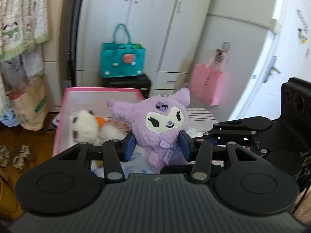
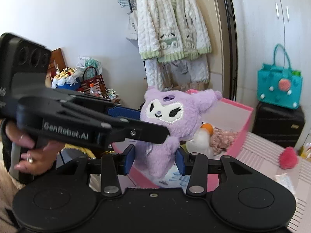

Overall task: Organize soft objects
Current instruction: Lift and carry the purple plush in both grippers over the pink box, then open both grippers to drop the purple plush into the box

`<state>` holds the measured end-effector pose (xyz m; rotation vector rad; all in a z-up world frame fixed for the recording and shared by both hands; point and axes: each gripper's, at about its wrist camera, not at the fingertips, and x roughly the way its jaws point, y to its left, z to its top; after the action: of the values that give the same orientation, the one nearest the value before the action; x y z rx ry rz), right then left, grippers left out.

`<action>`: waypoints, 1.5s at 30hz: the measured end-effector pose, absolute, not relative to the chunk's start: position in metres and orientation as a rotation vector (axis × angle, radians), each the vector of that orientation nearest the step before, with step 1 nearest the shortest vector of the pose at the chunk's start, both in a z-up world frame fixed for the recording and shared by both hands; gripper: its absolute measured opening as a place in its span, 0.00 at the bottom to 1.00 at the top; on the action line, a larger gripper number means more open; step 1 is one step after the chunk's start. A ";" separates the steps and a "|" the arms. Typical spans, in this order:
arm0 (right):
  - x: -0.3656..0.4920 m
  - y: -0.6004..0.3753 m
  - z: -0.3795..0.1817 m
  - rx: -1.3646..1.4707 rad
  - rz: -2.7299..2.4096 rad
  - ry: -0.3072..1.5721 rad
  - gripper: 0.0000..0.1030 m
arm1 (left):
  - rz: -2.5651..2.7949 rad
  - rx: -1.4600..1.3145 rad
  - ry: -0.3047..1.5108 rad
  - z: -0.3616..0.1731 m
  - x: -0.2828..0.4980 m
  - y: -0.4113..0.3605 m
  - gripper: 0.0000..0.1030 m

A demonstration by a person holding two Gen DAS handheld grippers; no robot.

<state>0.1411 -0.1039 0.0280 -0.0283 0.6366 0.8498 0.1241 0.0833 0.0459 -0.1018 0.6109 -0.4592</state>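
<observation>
A purple plush doll with a white face is held upright in the air. My left gripper is shut on its body, a blue pad on each side. My right gripper also closes on the doll's lower body from the other side. The left gripper shows in the right wrist view, reaching in from the left. Behind the doll stands a pink box holding a white plush with an orange part. The box also shows in the right wrist view, with a beige fluffy item inside.
A teal bag sits on a black suitcase by white wardrobes. A pink bag hangs at the right. A pink fluffy ball lies on the striped pink surface. Clothes hang on a rack. Slippers lie on the floor.
</observation>
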 end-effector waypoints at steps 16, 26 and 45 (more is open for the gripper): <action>0.217 -0.049 -0.025 0.090 0.907 0.865 0.45 | -0.369 -0.030 0.824 0.011 0.194 0.118 0.45; 0.225 -0.038 -0.043 0.101 0.921 0.937 0.45 | -0.342 -0.063 0.836 -0.008 0.198 0.130 0.46; 0.239 -0.021 -0.047 0.004 0.862 0.978 0.48 | -0.295 -0.047 0.798 -0.009 0.207 0.136 0.44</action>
<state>0.2387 -0.0207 -0.0469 0.0040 0.9783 0.8618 0.2074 0.1361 -0.0091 -0.0472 0.7975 -0.2948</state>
